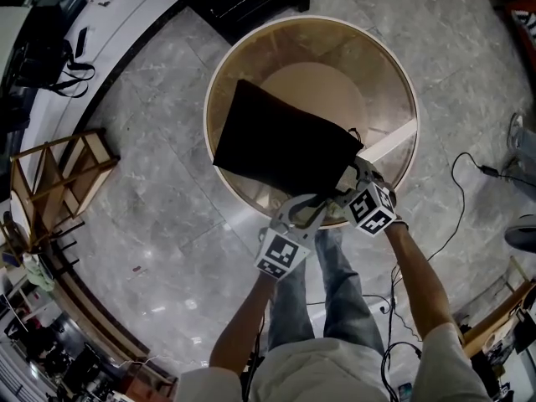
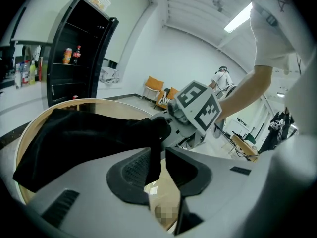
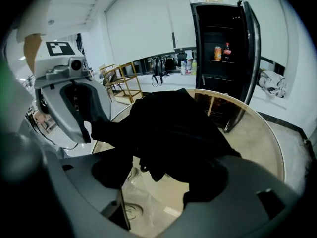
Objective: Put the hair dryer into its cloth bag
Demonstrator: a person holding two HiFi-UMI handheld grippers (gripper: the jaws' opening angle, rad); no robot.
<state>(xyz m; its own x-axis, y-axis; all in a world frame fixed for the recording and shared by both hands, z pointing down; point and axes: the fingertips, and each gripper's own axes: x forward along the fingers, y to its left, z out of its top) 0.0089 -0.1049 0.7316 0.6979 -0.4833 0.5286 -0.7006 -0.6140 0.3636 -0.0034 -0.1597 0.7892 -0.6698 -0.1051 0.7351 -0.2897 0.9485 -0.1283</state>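
A black cloth bag (image 1: 280,145) lies on the round glass table (image 1: 394,65) with its mouth toward me. No hair dryer shows anywhere; the bag's inside is hidden. My left gripper (image 1: 322,206) is at the bag's near edge. In the left gripper view a fold of the bag (image 2: 84,133) hangs between its jaws (image 2: 157,165) against the left pad, with a gap to the right pad. My right gripper (image 1: 352,176) is at the mouth's right corner. Its jaws (image 3: 158,182) stand wide apart, and the bag's edge (image 3: 173,128) droops loosely over them.
A tall black cabinet (image 3: 223,58) stands beyond the table's far side. A wooden rack (image 1: 59,174) is on the floor to the left, and cables (image 1: 469,174) trail on the right. A white strip (image 1: 389,145) lies on the table beside the bag.
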